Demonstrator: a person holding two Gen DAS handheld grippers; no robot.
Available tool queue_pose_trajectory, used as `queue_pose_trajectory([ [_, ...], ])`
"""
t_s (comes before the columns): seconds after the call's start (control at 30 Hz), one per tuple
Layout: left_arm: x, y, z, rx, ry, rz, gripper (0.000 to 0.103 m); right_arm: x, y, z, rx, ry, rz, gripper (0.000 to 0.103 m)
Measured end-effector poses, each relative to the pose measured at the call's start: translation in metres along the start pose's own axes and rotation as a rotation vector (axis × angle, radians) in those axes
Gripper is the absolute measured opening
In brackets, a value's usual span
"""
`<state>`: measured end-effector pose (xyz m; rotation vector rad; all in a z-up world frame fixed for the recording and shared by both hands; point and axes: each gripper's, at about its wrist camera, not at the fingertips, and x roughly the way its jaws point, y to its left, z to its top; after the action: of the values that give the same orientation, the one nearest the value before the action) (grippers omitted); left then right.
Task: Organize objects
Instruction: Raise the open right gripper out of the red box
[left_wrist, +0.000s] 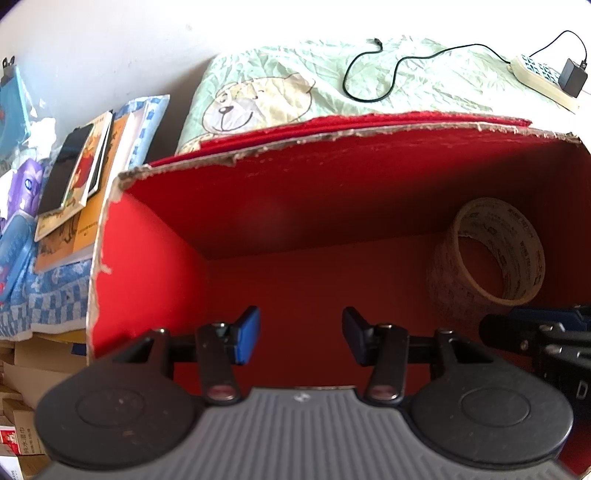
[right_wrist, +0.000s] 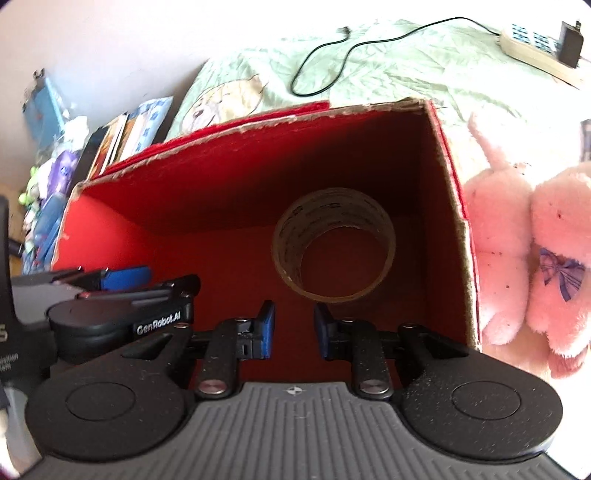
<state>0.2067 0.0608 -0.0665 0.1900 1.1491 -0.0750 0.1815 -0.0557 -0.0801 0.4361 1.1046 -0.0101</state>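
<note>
- Red torn-edged cardboard box (right_wrist: 448, 177) stood open on the bed; stiff, light.
- Pink plush rabbit (right_wrist: 524, 258) lay just beside it; soft, take the body.
- Clear tape roll (right_wrist: 334, 240) sat inside; rigid, pinch its wall.
- Left gripper (left_wrist: 301, 334) and right gripper (right_wrist: 294, 328) both apart, empty.

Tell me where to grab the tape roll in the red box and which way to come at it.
Grip the tape roll across its band wall, one finger inside the open core and one outside. It stands tilted in the red box, hole facing the right gripper, so come in from above on the upper rim. Both grippers are open and empty.
</note>
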Motion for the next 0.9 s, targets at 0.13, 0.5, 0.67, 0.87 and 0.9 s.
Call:
queue_pose_trajectory([
  [0.13, -0.001, -0.001, -0.001, 0.008, -0.006, -0.002, 0.052, -0.006, 0.002, -0.002, 0.007, -0.025, -0.033, 0.024],
  [0.5, -0.026, -0.01, -0.012, 0.033, -0.077, 0.025, 0.06, -0.036, 0.004, -0.018, -0.086, -0.134, -0.067, 0.025],
  [0.67, -0.047, -0.012, -0.021, 0.018, -0.107, 0.038, 0.067, -0.053, 0.003, -0.028, -0.107, -0.189, -0.074, 0.026],
  [0.87, -0.068, -0.013, -0.031, -0.01, -0.143, 0.071, 0.079, -0.061, -0.001, -0.032, -0.081, -0.26, -0.018, 0.041],
  [0.9, -0.072, -0.013, -0.033, -0.016, -0.147, 0.076, 0.081, -0.064, -0.002, -0.034, -0.083, -0.27, -0.012, 0.041],
])
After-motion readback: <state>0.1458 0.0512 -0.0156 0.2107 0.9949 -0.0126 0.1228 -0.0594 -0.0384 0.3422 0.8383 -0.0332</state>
